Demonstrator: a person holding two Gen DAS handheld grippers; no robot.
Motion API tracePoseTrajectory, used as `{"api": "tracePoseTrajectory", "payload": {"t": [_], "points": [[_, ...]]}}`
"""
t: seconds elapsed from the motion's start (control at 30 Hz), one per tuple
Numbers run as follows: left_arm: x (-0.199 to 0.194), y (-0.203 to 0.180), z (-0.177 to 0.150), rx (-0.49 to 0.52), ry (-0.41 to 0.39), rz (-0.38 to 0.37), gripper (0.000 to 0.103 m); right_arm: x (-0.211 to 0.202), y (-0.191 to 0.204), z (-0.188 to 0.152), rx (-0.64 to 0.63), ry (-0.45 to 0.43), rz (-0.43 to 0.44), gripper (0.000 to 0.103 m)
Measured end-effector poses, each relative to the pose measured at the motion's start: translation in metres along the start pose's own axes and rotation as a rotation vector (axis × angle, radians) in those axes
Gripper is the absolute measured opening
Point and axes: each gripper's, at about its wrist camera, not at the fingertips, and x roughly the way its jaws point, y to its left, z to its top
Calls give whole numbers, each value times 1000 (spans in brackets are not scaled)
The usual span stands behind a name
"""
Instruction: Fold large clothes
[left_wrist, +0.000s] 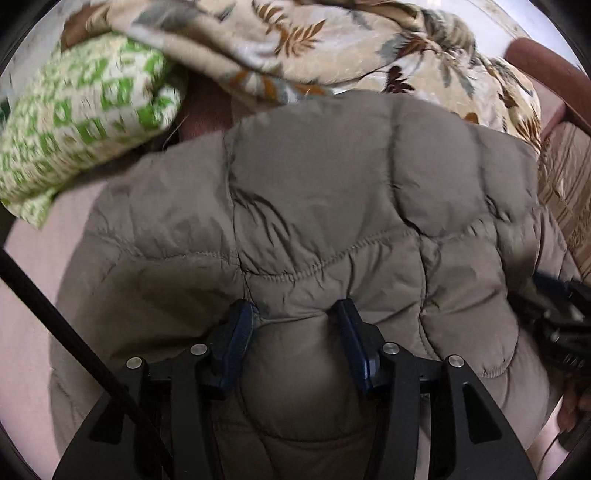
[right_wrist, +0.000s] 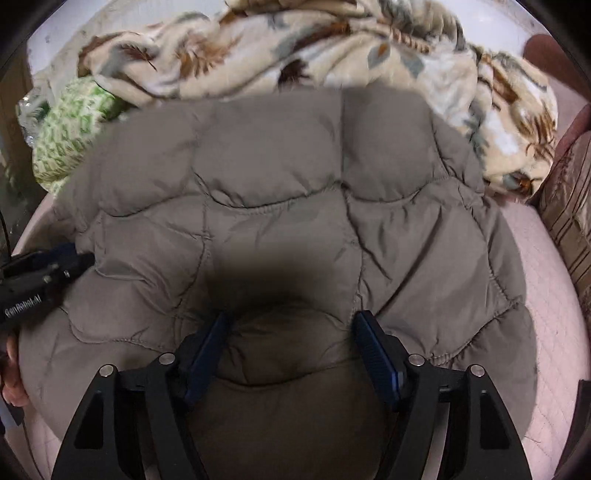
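Note:
A taupe quilted puffer jacket (left_wrist: 332, 184) lies bunched on a pink bed and fills both views. My left gripper (left_wrist: 293, 314) points down at its near edge, and a puffy roll of the jacket fills the gap between the blue pads, which press into it. In the right wrist view the same jacket (right_wrist: 277, 184) spreads out, with my right gripper (right_wrist: 291, 321) over its near edge. Those jaws stand wide, with a bulge of fabric between them and the pads off it. Each gripper also shows at the other view's edge: the left gripper (right_wrist: 48, 273) and the right gripper (left_wrist: 557, 314).
A floral fleece blanket (right_wrist: 295, 44) is heaped behind the jacket. A green-and-white pillow (left_wrist: 81, 110) lies at the back left, and a striped brown cushion (right_wrist: 569, 206) at the right. The pink bedsheet (right_wrist: 554, 295) shows on both sides. A black cable (left_wrist: 55, 314) crosses the lower left.

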Motion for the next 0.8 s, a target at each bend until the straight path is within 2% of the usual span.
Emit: {"api": "tracePoseTrajectory", "payload": {"t": [0.17, 0.27, 0.33, 0.4, 0.47, 0.5, 0.63, 0.73, 0.8], "points": [[17, -2, 1, 4, -1, 36, 51, 14, -2, 3, 26, 36, -15, 77], [-5, -6, -9, -10, -58, 59, 51, -2, -2, 2, 50, 9, -11, 76], [-32, -11, -29, 5, -110, 60, 51, -35, -7, -13, 100, -42, 9, 76], [-67, -17, -59, 16, -184, 59, 51, -73, -5, -39, 117, -109, 31, 77], [-97, -22, -98, 11, -214, 47, 53, -111, 0, -77, 125, -170, 52, 78], [-111, -25, -122, -4, -223, 45, 54, -121, 2, -93, 135, -171, 61, 78], [-137, -35, -202, -3, -173, 39, 54, -147, 10, -165, 175, -143, 126, 78], [-143, -50, -255, 39, -123, 85, 54, -160, 23, -192, 160, -111, 148, 78], [-142, -57, -275, 54, -79, 112, 54, -168, 30, -206, 156, -103, 169, 78]]}}
